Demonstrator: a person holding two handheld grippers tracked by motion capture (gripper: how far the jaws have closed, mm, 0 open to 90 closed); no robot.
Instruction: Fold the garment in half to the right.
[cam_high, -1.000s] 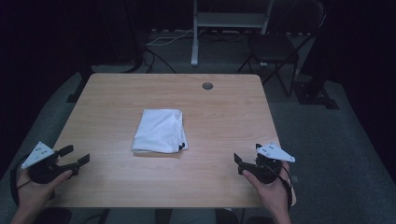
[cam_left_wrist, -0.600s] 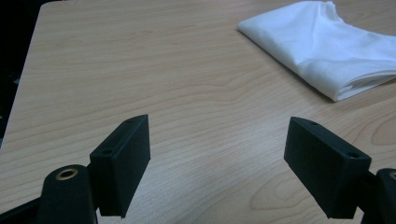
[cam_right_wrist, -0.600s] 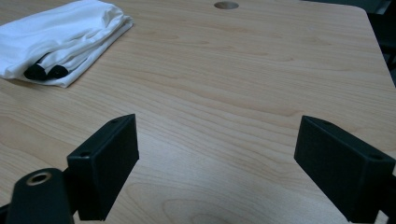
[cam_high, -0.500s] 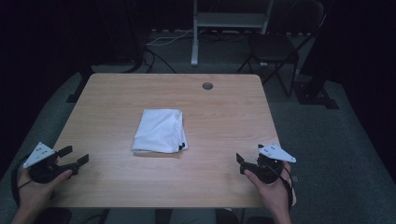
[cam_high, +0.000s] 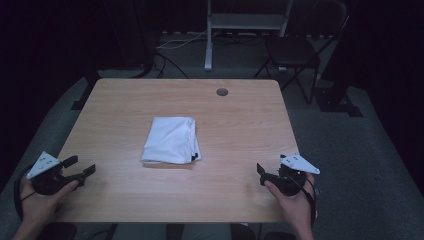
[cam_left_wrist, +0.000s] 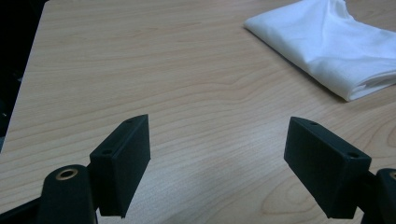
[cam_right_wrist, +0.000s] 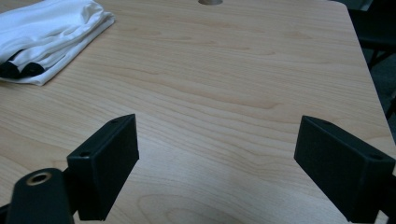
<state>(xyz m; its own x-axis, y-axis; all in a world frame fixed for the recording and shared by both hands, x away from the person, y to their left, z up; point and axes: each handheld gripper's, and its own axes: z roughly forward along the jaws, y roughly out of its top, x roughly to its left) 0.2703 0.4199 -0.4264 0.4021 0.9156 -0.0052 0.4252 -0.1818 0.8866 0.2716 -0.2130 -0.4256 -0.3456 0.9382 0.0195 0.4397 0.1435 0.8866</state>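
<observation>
- Barely anything has shifted from a second ago: the folded white cloth (cam_high: 171, 140) lies at the centre of the frame in the high view, flat on the desk (cam_high: 240, 120), untouched
- Left tongs (cam_high: 80, 167) sit at lower left, jaws apart, holding nothing
- Right tongs (cam_high: 261, 173) at lower right have drifted slightly lower, jaws apart, empty
- Judging by this, the reach for the cloth has not begun

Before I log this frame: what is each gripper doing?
Left gripper: open, holding nothing.
Right gripper: open, holding nothing.
</observation>
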